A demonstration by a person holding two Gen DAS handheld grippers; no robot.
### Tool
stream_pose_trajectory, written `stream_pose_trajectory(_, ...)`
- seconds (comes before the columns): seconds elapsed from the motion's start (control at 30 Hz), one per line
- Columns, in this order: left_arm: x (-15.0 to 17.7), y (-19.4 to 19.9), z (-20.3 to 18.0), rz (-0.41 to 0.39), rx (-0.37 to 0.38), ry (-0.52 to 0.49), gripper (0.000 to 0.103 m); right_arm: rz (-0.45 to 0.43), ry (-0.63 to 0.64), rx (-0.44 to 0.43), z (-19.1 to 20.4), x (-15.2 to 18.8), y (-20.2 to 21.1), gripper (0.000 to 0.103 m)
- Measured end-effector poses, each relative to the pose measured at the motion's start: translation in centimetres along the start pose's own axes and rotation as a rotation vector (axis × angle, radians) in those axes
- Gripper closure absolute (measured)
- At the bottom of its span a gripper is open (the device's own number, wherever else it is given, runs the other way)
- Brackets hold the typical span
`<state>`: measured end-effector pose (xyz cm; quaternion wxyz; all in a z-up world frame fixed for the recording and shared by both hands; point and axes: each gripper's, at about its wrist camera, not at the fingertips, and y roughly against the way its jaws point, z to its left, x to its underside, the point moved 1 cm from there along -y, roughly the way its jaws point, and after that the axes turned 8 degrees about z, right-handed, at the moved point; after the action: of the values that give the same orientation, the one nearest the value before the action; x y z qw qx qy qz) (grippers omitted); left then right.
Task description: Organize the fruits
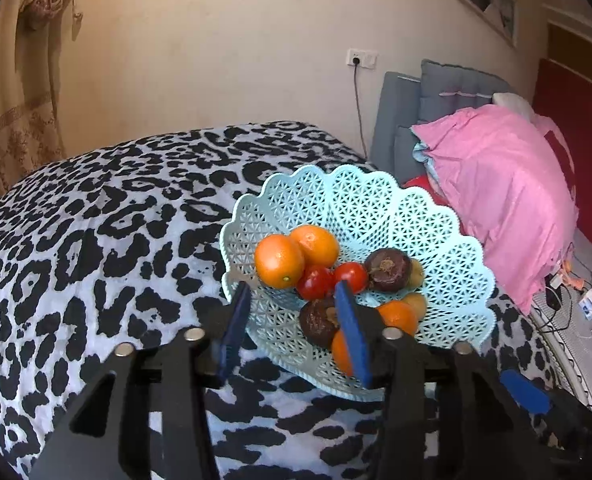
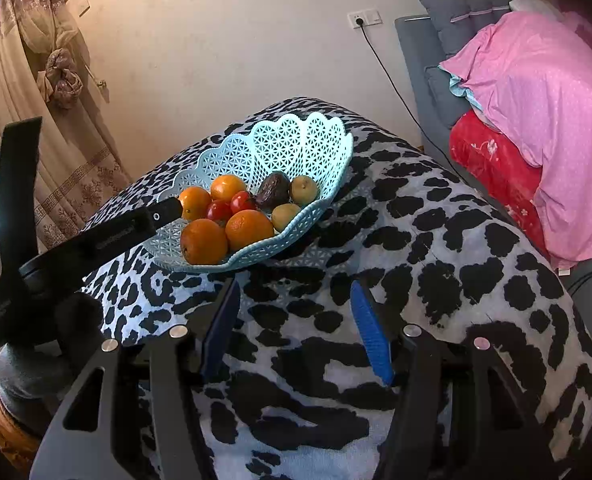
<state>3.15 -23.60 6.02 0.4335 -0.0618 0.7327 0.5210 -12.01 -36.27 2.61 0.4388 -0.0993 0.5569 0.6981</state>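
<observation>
A pale blue lattice basket (image 1: 380,208) sits on a leopard-print blanket (image 1: 95,220) and holds oranges (image 1: 279,261), two red tomatoes (image 1: 315,282), dark passion fruits (image 1: 388,270) and small green-yellow fruits (image 1: 416,302). My left gripper (image 1: 293,292) is open and empty, its blue fingertips over the basket's near rim, above the fruit. In the right wrist view the basket (image 2: 296,148) lies ahead to the left, with the left gripper's black arm (image 2: 107,236) reaching in beside an orange (image 2: 193,202). My right gripper (image 2: 296,290) is open and empty above the blanket (image 2: 456,240), short of the basket.
Pink bedding (image 1: 496,184) is piled on a grey headboard cushion (image 1: 452,84) at the right, with a red quilt (image 2: 492,168) beneath. A cable (image 1: 358,108) hangs from a wall socket. Curtains (image 2: 51,92) hang at the left. Cables and small devices (image 1: 572,300) lie at the far right.
</observation>
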Motion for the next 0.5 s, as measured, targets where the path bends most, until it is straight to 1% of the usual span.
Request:
stream_pose_trajectory(0.03,0.0,0.3,-0.1,-0.009,-0.006,-0.003,0.043,0.0,0.001,0.0,0.0,0.0,0.0,0.044)
stream_pose_trajectory(0.07,0.1,0.7,-0.3,-0.027,-0.021,-0.009,0.035,0.001,0.001,0.001,0.0,0.0,0.0,0.044)
stream_pose_trajectory(0.17,0.2,1.4,-0.7,-0.051,-0.051,-0.038,0.029,0.0,-0.001,0.0,0.0,0.0,0.0,0.042)
stream_pose_trajectory(0.2,0.2,1.6,-0.8,-0.056,-0.063,-0.047,0.027,0.0,0.0,0.0,0.0,0.0,0.0,0.036)
stream_pose_trajectory(0.23,0.3,1.9,-0.9,-0.065,-0.076,-0.057,0.021,-0.005,0.001,0.001,0.1,0.1,0.0,0.033)
stream_pose_trajectory(0.37,0.6,2.8,-1.4,-0.089,-0.136,-0.099,0.015,-0.009,0.008,0.002,0.2,0.1,0.0,0.03)
stream_pose_trajectory(0.5,1.2,3.5,-2.0,-0.101,-0.21,-0.144,0.013,-0.015,0.002,0.001,0.1,0.1,0.2,0.022)
